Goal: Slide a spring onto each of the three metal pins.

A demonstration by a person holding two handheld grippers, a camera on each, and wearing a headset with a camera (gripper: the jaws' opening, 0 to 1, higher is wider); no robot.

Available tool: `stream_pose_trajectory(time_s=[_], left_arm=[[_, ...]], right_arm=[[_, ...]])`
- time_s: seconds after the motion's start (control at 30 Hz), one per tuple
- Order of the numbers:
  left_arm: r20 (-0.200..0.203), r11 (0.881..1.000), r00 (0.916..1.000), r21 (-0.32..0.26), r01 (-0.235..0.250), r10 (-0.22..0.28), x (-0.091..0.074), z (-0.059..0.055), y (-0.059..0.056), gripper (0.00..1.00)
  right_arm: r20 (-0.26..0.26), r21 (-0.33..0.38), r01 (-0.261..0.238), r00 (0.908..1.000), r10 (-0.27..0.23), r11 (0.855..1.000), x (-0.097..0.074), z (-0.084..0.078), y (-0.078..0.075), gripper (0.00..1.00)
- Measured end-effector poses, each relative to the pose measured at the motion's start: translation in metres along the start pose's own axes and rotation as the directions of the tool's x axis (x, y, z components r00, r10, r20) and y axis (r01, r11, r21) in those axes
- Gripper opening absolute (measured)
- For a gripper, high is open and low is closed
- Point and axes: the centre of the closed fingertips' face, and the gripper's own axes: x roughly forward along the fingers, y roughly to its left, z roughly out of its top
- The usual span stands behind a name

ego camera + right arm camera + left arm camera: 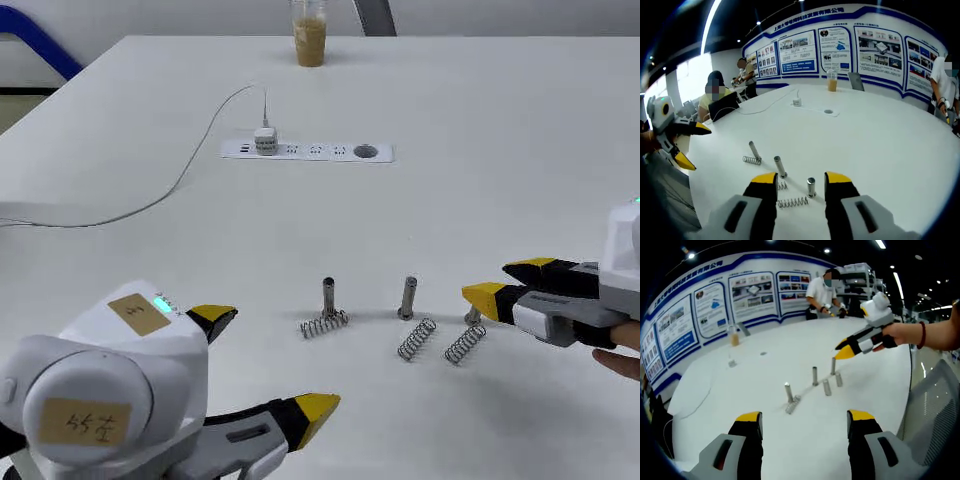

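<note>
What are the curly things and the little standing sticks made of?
The small silvery coiled springs look like thin steel wire: grey, shiny, with open loops. The short upright grey pins look like solid metal, smooth with a dull sheen. Which metal exactly, I can't tell.

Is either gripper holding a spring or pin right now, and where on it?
Nothing held: the left gripper and right gripper are both open; springs lie loose on the table.

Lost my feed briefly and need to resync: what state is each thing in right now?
Three silver metal pins: upright, bare.
Three coiled wire springs: lying flat, off the pins.
Left yellow-tipped gripper: open, empty.
Right yellow-tipped gripper: open, empty.
White charger: plugged into white power strip.
Clear plastic cup: upright, holding brown drink.
</note>
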Motion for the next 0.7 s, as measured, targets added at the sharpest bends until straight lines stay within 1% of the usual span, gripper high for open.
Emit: stream_pose_trajectory(time_s=[0.07,0.13,0.2,0.33,0.4,0.53,0.7], left_arm=[[0.003,1.0,1.0,-0.003,0.008,-0.008,0.003,0.0,0.001,0.68],[0.005,1.0,0.9996,-0.01,0.029,-0.029,0.007,0.0,0.002,0.64],[0.008,0.999,0.9992,-0.011,0.038,-0.038,0.011,0.0,0.003,0.62],[-0.004,0.999,0.9988,0.002,0.05,-0.05,0.022,-0.002,0.007,0.61],[-0.007,0.999,0.9988,0.004,0.049,-0.049,0.027,-0.004,0.009,0.59],[-0.03,0.999,0.9982,0.015,0.052,-0.052,0.04,-0.012,0.014,0.56],[-0.032,0.998,0.9979,0.032,0.058,-0.057,0.052,-0.017,0.02,0.52]], right_arm=[[-0.002,-0.002,-0.009,1.0,0.009,1.0,-0.002,0.0,0.002,0.43],[0.001,-0.005,-0.022,0.9997,0.022,1.0,-0.004,-0.001,0.005,0.47],[0.006,-0.014,-0.036,0.9993,0.036,0.999,-0.006,0.0,0.008,0.48],[0.011,-0.031,-0.06,0.9981,0.061,0.998,-0.009,0.0,0.013,0.52],[0.014,-0.039,-0.067,0.9976,0.067,0.997,-0.01,0.001,0.014,0.52],[0.021,-0.043,-0.08,0.9965,0.081,0.996,-0.012,0.001,0.017,0.53],[0.03,-0.044,-0.098,0.9946,0.099,0.994,-0.013,0.0,0.021,0.53]])
